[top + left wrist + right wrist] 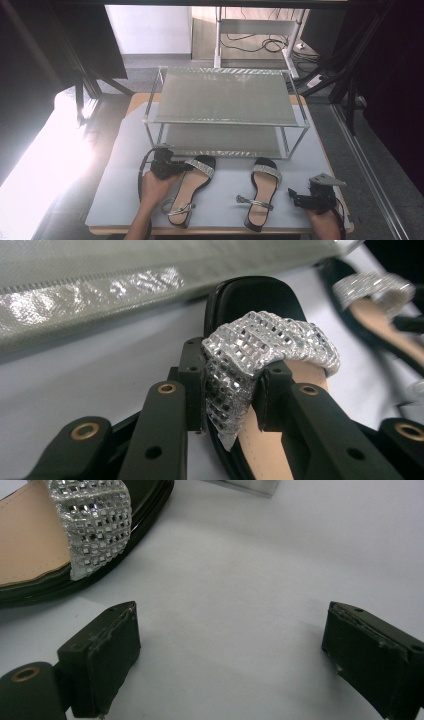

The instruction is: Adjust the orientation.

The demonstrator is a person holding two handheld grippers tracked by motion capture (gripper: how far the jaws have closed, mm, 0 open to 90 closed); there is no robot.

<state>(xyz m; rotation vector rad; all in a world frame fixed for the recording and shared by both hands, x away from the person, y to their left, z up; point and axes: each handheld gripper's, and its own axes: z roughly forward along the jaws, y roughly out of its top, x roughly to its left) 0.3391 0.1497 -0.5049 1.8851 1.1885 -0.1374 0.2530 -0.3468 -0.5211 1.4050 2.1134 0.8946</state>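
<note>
A two-tier shoe rack [225, 97] stands at the twelve o'clock end of the grey table mat [310, 150], both shelves bare, with a pair of black sandals lying in front of it. The left sandal [192, 187] lies at about seven o'clock on the mat, its long axis running from heel near the person to toe tipped towards one o'clock, pointing at the rack's lower shelf. The right sandal [262, 192] lies just beside it at five o'clock, toe towards twelve. The left gripper [167, 165] comes in from nine o'clock of the left sandal's toe and is clenched on its rhinestone strap [260, 352], the sparkling band pinched and bunched between the two black jaws. The right gripper [312, 197] rests at three o'clock of the right sandal, jaws spread wide with nothing between them. By my reading, the lift to the rack is the left hand's to make.
</note>
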